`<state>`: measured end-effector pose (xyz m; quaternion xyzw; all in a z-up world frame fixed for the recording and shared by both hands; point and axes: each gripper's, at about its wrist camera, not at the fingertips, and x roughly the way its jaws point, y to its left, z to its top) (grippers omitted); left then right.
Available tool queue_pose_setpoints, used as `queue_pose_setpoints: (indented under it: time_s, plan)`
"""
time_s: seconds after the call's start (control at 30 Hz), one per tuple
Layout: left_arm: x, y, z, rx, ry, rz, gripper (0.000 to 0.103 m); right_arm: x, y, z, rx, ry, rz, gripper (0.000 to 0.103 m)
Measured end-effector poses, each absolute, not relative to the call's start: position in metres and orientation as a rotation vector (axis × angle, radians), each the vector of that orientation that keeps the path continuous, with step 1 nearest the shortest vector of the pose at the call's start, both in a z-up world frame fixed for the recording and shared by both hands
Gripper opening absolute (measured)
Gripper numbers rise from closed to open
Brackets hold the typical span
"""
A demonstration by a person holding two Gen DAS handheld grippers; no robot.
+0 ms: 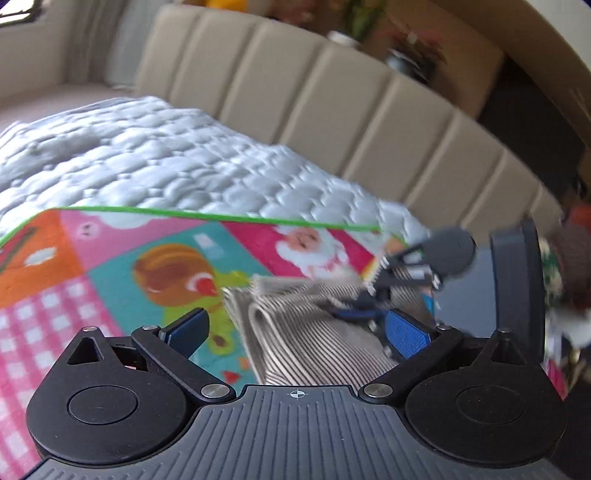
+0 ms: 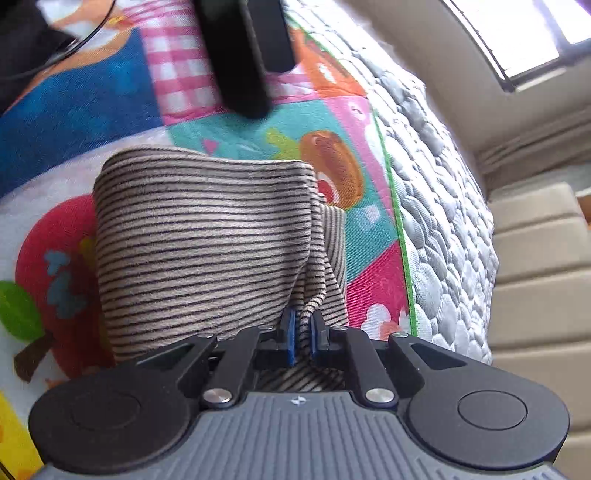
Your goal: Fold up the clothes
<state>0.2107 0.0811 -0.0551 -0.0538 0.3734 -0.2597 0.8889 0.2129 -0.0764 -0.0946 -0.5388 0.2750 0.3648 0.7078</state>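
A beige garment with thin dark stripes (image 2: 203,240) lies folded on a colourful picture mat (image 2: 74,110). My right gripper (image 2: 303,338) is shut on a bunched fold at the garment's near right edge, and the cloth rises between its blue pads. In the left wrist view the garment (image 1: 306,332) lies below my left gripper (image 1: 295,332). That gripper is open wide, and its blue pads (image 1: 406,332) stand apart from the cloth. The right gripper (image 1: 369,291) shows there at the cloth's far right, blurred. The left gripper's dark body (image 2: 243,55) is a blur at the top of the right wrist view.
The mat (image 1: 110,277) covers a quilted pale grey bedspread (image 1: 147,155). A beige padded headboard (image 1: 332,92) runs behind the bed, with plants on a ledge above it. A window (image 2: 517,33) is at the upper right. A dark cable (image 2: 74,40) crosses the mat's far corner.
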Motion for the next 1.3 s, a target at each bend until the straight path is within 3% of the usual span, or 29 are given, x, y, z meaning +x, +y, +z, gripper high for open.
queue_pose_setpoints:
  time_s: [0.13,0.17,0.2,0.27,0.37,0.47,0.63,0.93,1.3]
  plan:
    - [0.215,0.044,-0.086,0.082,0.853,-0.489,0.103,0.210,-0.087,-0.073,-1.063,0.604,0.765,0.021]
    - [0.216,0.041,-0.091,0.093,0.861,-0.478,0.103,0.212,-0.093,-0.066,-1.028,0.595,0.752,0.035]
    - [0.217,0.039,-0.094,0.093,0.866,-0.468,0.103,0.210,-0.099,-0.059,-0.989,0.589,0.738,0.058]
    - [0.217,0.037,-0.094,0.132,0.844,-0.438,0.103,0.207,-0.113,-0.042,-0.890,0.583,0.695,0.077]
    - [0.215,0.033,-0.092,0.197,0.805,-0.389,0.103,0.208,-0.140,-0.023,-0.698,0.610,0.600,0.081]
    - [0.217,0.030,-0.094,0.209,0.808,-0.379,0.103,0.214,-0.169,-0.030,-0.488,0.683,0.487,0.099]
    - [0.221,0.027,-0.098,0.216,0.817,-0.377,0.103,0.219,-0.173,-0.091,-0.444,0.776,0.352,0.103]
    - [0.222,0.030,-0.101,0.196,0.830,-0.384,0.103,0.219,-0.173,-0.092,-0.339,0.829,0.261,0.103]
    - [0.225,0.035,-0.101,0.145,0.850,-0.383,0.103,0.187,-0.224,-0.059,0.374,1.063,0.314,0.103]
